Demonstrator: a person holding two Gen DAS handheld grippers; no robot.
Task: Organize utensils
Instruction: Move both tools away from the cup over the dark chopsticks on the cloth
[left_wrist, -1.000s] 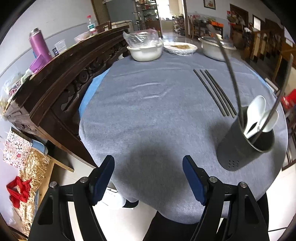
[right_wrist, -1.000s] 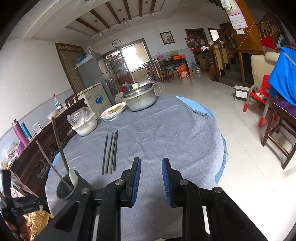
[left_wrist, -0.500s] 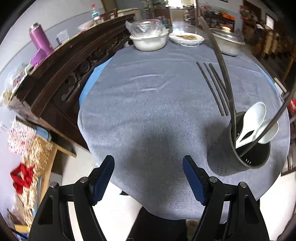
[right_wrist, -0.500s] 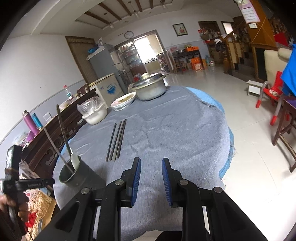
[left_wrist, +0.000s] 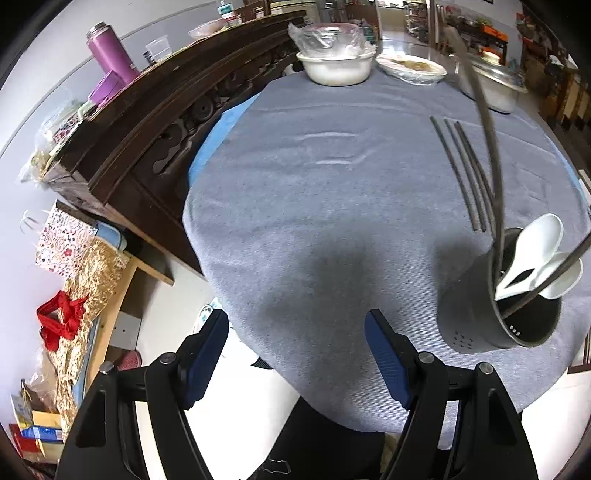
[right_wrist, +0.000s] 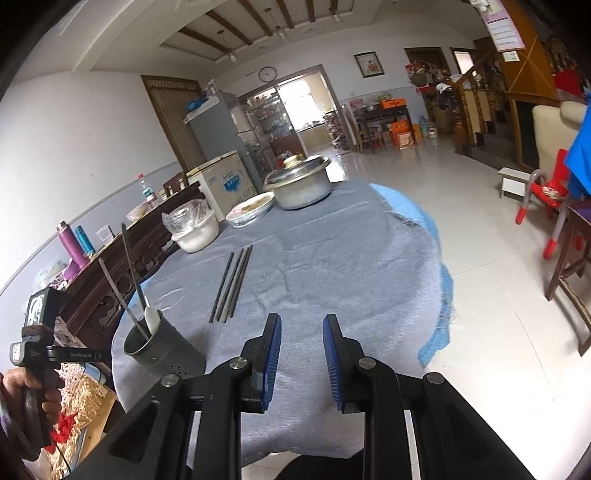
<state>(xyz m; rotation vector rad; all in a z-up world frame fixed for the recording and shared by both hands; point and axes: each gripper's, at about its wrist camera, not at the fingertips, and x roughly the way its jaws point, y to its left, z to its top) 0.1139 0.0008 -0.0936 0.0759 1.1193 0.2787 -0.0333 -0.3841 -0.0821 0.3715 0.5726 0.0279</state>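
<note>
Three dark slim chopsticks (right_wrist: 232, 286) lie side by side on the grey tablecloth (left_wrist: 314, 192), just beyond the dark cylindrical holder (left_wrist: 495, 306) with white spoons (left_wrist: 535, 258). Likely your next pick: your right gripper (right_wrist: 301, 354), fingers narrow and empty, must reach forward. Your left gripper (left_wrist: 295, 354) hangs wide, empty; only the right view shows your hand (right_wrist: 22, 391).

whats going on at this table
A person is tidying utensils with handheld tongs. The dark holder already has white spoons and two chopsticks standing in it. Three more chopsticks lie on the grey cloth. Both left tongs and right tongs are empty, jaws apart.
</note>
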